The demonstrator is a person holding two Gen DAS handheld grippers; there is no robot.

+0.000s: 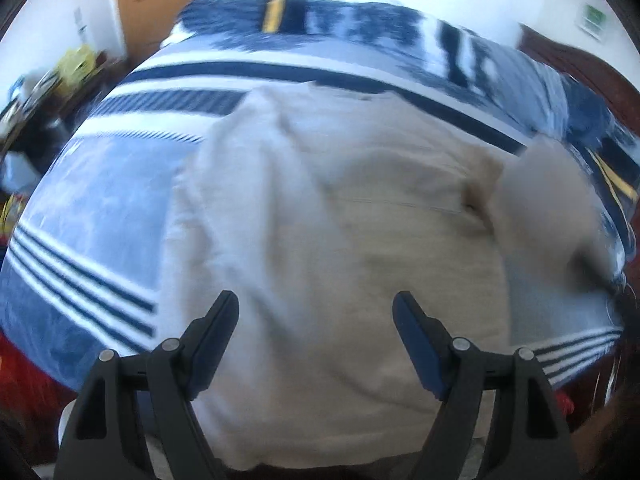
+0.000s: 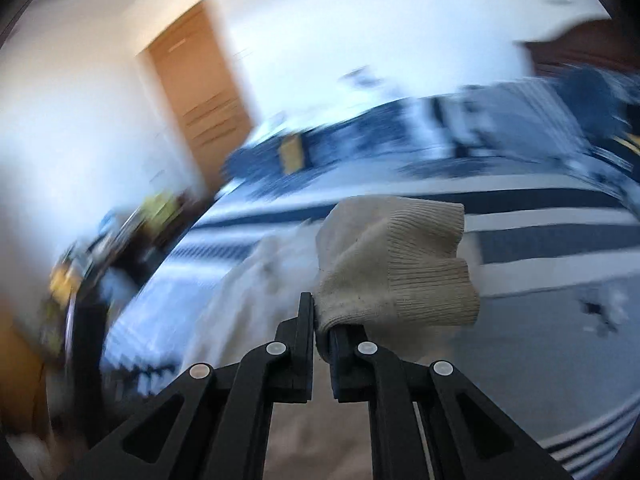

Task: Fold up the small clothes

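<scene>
A beige knit garment lies spread on a blue-and-white striped bedspread. In the left wrist view my left gripper hovers over the garment's near part, jaws wide apart with nothing between them. A blurred beige sleeve lifts off the bed at the right. In the right wrist view my right gripper is shut on the ribbed cuff of that sleeve, which bunches above the fingertips, raised over the bedspread. The rest of the garment trails below, blurred.
A wooden door stands in the white wall beyond the bed. Cluttered items, some yellow, sit on a dark stand left of the bed. A dark wooden headboard borders the bed at the right. Red fabric shows at the lower left.
</scene>
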